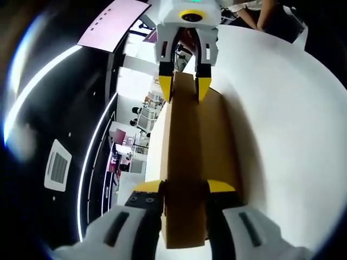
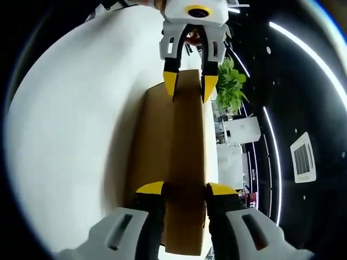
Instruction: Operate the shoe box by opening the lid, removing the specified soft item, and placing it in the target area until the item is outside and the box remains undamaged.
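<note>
A long brown cardboard shoe box [image 1: 187, 141] is held up off the white table [image 1: 293, 124], seen edge-on along its length. My left gripper [image 1: 185, 188] is shut on its near end, yellow fingertips [image 1: 149, 187] pressing both sides. My right gripper [image 1: 184, 89] is clamped on the far end, facing me. In the right gripper view the same box [image 2: 184, 141] runs from my right gripper [image 2: 184, 189] to the left gripper [image 2: 190, 86]. I cannot tell whether this is the lid alone or the whole box. The box's inside is hidden.
The round white table [image 2: 70, 124] lies behind the box. A potted green plant [image 2: 230, 84] stands past the table's edge. A pink panel [image 1: 111, 24] and a dark ceiling with light strips [image 2: 303, 49] are behind. A person's hand [image 1: 265, 13] rests near the table's far rim.
</note>
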